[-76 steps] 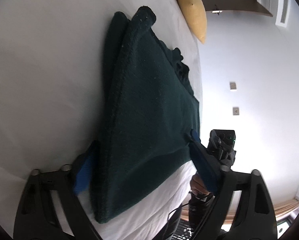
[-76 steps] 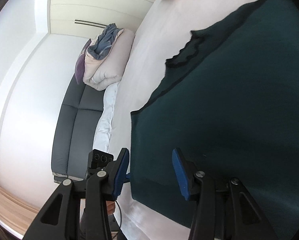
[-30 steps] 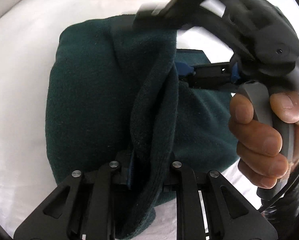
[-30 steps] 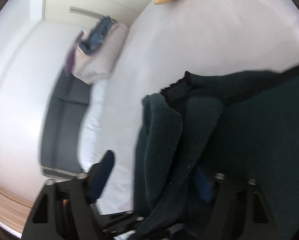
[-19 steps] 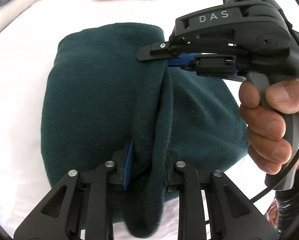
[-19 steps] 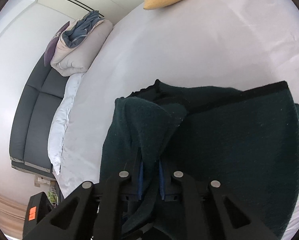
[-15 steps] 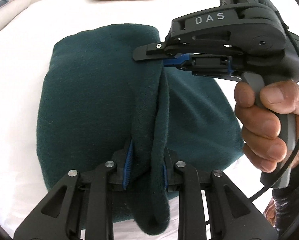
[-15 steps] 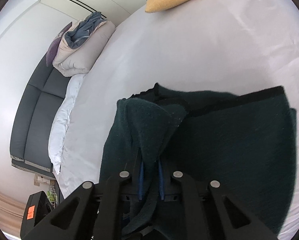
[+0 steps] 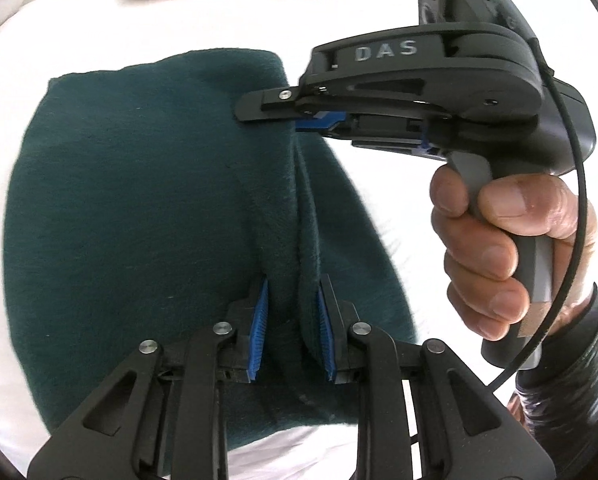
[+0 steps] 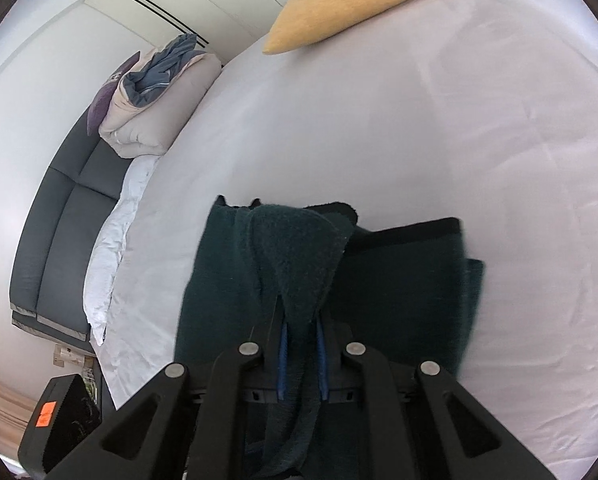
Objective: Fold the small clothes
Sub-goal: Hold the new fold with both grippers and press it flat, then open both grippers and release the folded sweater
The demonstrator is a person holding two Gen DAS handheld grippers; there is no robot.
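A dark green knitted garment [image 9: 139, 200] lies on the white bed [image 9: 359, 12], bunched into a raised ridge down its middle. My left gripper [image 9: 291, 328] is shut on the near end of that ridge, its blue pads pressing the fold from both sides. My right gripper [image 9: 295, 116], held by a hand [image 9: 499, 240], pinches the far end of the same ridge. In the right wrist view the right gripper [image 10: 301, 340] is shut on a peaked fold of the garment [image 10: 399, 280], and the rest of the cloth spreads right, with a black hem.
A yellow pillow [image 10: 351, 0] lies at the far end of the bed [image 10: 439, 128]. A folded duvet [image 10: 159, 96] sits on a grey sofa [image 10: 59, 220] to the left. A black box with an orange label [image 10: 59, 420] stands on the floor.
The right gripper's jaws, open a second ago, have shut on the fold. Both grippers have since carried the pinched ridge sideways across the bed, and the garment has drawn narrower.
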